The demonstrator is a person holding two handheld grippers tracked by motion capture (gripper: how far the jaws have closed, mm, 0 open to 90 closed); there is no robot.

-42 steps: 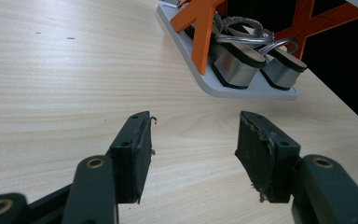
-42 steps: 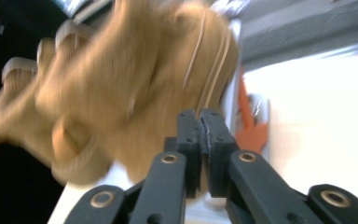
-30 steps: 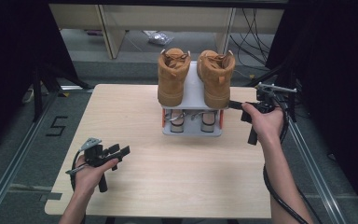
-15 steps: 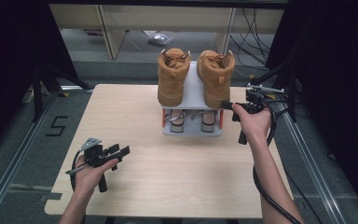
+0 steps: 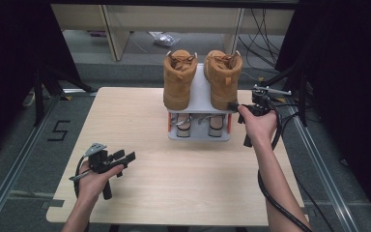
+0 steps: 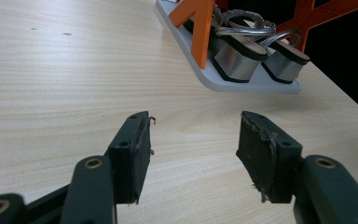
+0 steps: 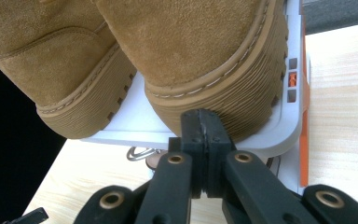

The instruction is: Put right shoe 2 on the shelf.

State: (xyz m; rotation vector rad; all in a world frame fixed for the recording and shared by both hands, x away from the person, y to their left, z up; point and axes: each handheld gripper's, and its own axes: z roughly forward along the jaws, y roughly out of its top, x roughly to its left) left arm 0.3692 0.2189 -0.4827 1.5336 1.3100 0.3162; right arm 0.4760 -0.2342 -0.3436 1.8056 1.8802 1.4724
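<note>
Right gripper (image 5: 234, 106) sits at the toe of the right tan suede boot (image 5: 223, 77), near the table's far right edge; in the right gripper view its jaws are pressed together, tips just at the ribbed sole of that boot (image 7: 205, 60), with nothing between them. Contact with the sole cannot be confirmed. Both boots stand on the top shelf of a small white two-tier shoe rack (image 5: 200, 92) with orange side struts, placed at the far middle of the wooden table (image 5: 183, 179). Left tan boot (image 5: 178, 79) stands just beside the right one, toes toward the person. Lower shelf holds a pair of silver sandals (image 6: 256, 53). Left gripper (image 5: 123, 158) is held above the near left part of the table, well apart from the rack, jaws wide apart and empty.
</note>
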